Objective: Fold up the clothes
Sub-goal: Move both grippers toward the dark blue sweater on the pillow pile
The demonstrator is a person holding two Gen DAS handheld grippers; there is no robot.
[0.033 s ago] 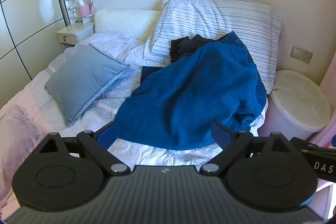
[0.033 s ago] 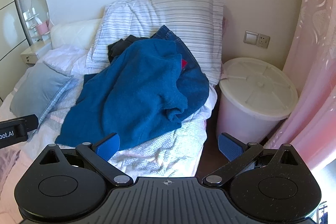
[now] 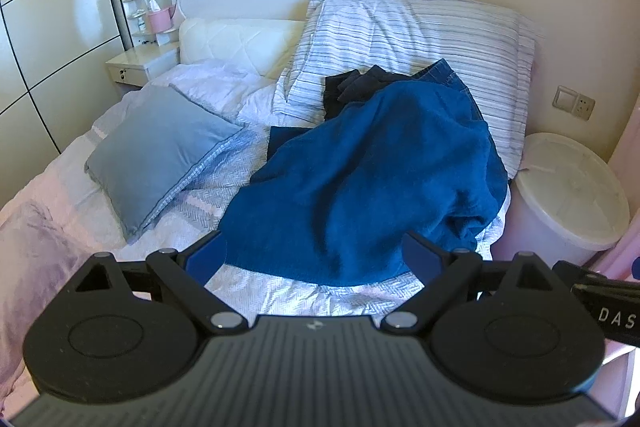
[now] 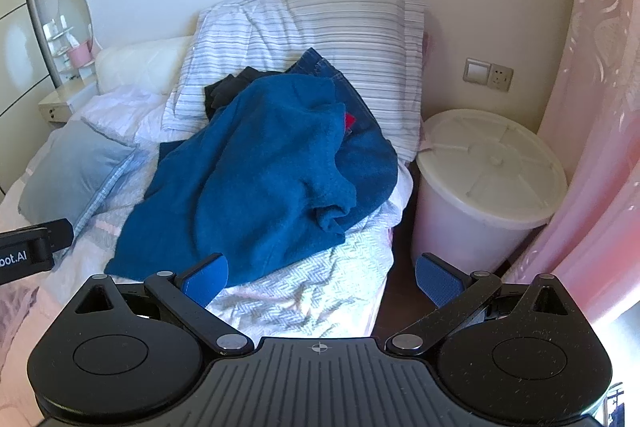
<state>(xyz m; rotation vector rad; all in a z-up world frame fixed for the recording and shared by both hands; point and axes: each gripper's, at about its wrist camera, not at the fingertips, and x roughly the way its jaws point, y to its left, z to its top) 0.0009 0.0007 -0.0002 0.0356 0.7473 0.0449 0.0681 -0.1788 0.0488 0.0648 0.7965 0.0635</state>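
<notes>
Grippers both level above the foot of the bed (image 3: 280, 291), aimed at the clothes: left gripper (image 3: 312, 257) with fingers spread wide and nothing between them, right gripper (image 4: 322, 277) likewise spread and empty, neither touching fabric. Clothes pile lies mid-bed against the striped pillow (image 3: 420, 39): blue fleece garment (image 3: 360, 187) on top, denim jeans (image 4: 320, 65) and a dark garment (image 3: 352, 83) under it. White lidded bin (image 4: 488, 163) stands beside the bed, lid on, contents hidden.
</notes>
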